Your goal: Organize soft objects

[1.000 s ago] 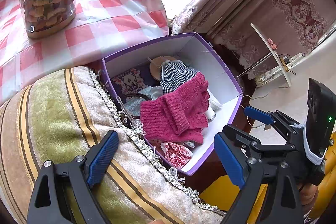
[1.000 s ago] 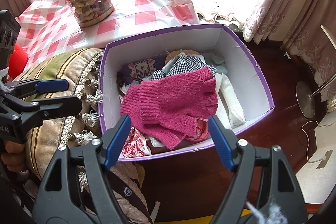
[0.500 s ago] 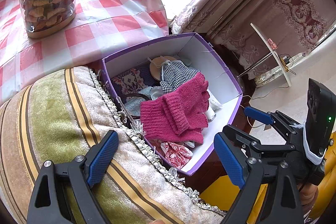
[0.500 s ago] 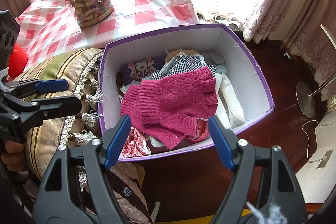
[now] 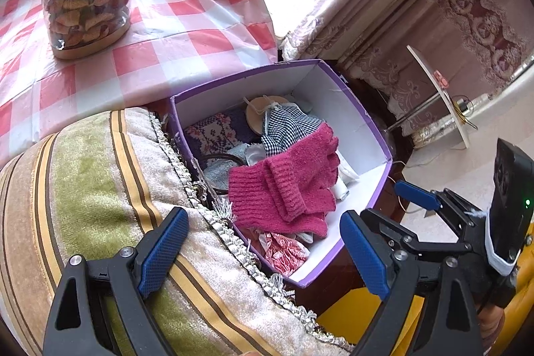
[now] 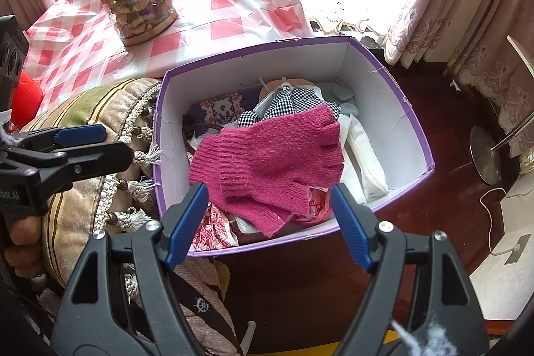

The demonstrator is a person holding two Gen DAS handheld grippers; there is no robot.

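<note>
1. Box (image 6: 373,69) — purple outside, white inside — holds a pile of soft things, with a pair of magenta knit gloves (image 6: 270,159) lying on top of checked and patterned cloths.
2. Jar (image 6: 140,5) with a gold lid stands on the checked tablecloth (image 6: 233,25) behind the box.
3. Striped cushion (image 5: 93,182) presses against the box's left wall.
4. Left gripper (image 5: 263,252) hovers over the cushion, jaws wide apart and empty.
5. Right gripper (image 6: 267,222) hangs at the box's near edge — equally wide, empty.

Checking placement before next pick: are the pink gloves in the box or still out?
In. The pink gloves lie on top of the pile inside the purple box; neither claw touches them.
</note>
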